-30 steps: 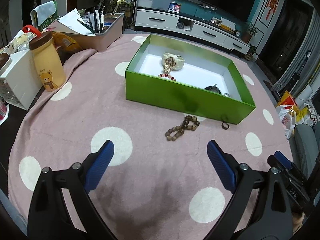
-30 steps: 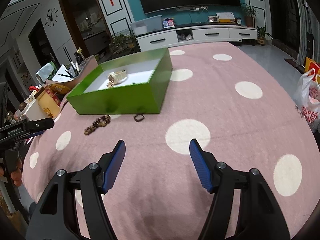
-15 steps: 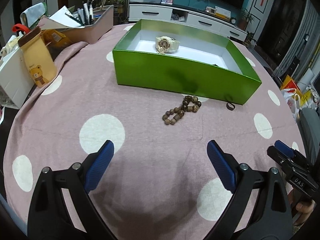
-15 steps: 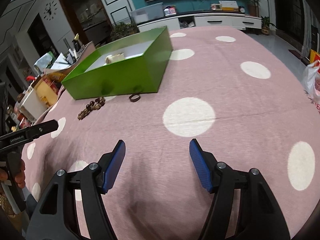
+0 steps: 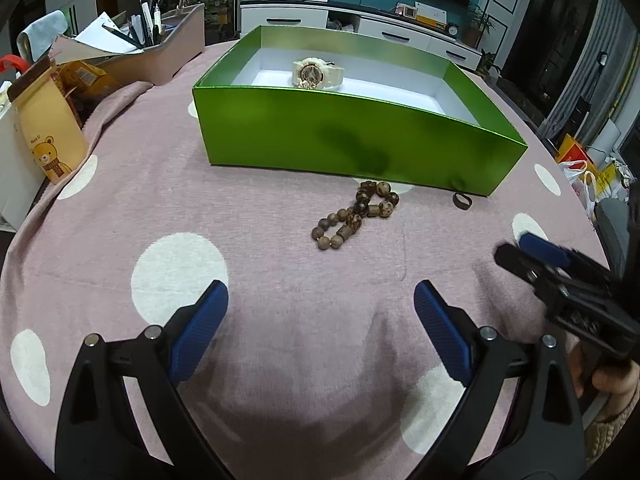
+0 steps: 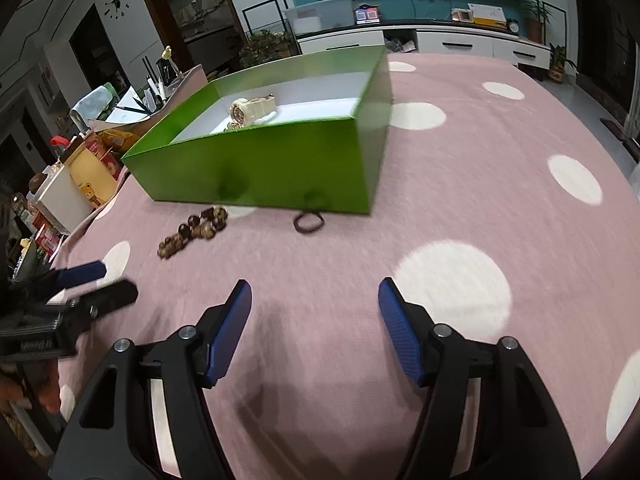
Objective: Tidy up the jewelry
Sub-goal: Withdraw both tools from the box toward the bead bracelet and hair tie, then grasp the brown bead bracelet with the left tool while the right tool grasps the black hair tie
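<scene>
Green box: open-topped, white inside, standing on my bench under a pink cloth with white dots. In it, toward the far wall, a cream wristwatch with a small gold-coloured piece just in front of it; the rest of the floor that I can see is bare white, and the near wall hides its front strip.

Wooden bead bracelet: loose on the cloth, outside the box, just in front of its near wall, lying in a bent loop.

Dark ring: also outside, on the cloth beside the box's near right corner, apart from the beads.

Grey tray: at the far left edge, holding pens and papers.

Yellow bear-printed bottle: upright at the left edge, beside a white carton.

My left tongs: wide apart, holding nothing, hovering over bare cloth short of the beads.

My right tongs: jaws have just been narrowing a little, yet a broad gap remains with nothing between them; over cloth, short of the ring.

Between either pair and the jewellery: open cloth only.
</scene>
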{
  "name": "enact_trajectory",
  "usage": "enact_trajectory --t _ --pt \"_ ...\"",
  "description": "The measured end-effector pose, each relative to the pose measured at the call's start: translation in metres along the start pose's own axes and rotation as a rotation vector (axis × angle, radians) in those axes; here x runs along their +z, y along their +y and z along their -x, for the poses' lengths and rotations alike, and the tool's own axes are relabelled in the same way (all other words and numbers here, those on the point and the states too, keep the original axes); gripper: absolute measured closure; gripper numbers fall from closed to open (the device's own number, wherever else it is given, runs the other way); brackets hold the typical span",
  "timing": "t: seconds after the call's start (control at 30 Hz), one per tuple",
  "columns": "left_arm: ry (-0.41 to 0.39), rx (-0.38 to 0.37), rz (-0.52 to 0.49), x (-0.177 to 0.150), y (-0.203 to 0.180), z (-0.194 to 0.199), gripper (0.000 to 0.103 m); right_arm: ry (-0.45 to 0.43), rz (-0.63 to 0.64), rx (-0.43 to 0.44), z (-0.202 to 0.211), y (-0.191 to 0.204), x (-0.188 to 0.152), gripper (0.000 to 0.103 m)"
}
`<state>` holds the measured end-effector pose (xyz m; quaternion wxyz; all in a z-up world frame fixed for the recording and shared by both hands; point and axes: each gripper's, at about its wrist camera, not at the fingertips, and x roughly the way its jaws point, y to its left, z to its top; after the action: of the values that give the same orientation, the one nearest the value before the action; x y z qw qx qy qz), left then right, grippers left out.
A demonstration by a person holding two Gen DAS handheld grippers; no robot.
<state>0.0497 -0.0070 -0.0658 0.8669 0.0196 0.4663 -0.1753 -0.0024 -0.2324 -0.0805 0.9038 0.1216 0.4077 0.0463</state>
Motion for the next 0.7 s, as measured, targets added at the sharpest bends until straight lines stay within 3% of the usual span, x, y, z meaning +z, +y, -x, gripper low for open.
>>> enact_trajectory --t 0.13,0.4,0.5,0.7 --pt "0.002 -0.009 0.008 0.001 0.004 -0.003 0.008 0.004 0.019 -0.018 -0.018 0.008 0.014 0.052" --pt "0.000 -0.026 0.021 0.004 0.012 -0.009 0.008 0.026 0.098 -0.119 -0.044 0.030 0.032 0.065" --pt "-0.002 -0.031 0.024 0.006 0.014 -0.009 0.008 0.029 0.125 -0.149 -0.048 0.033 0.035 0.081" --pt "-0.010 -0.033 0.008 0.013 0.011 -0.011 0.008 0.029 0.127 -0.129 -0.046 0.028 0.034 0.082"
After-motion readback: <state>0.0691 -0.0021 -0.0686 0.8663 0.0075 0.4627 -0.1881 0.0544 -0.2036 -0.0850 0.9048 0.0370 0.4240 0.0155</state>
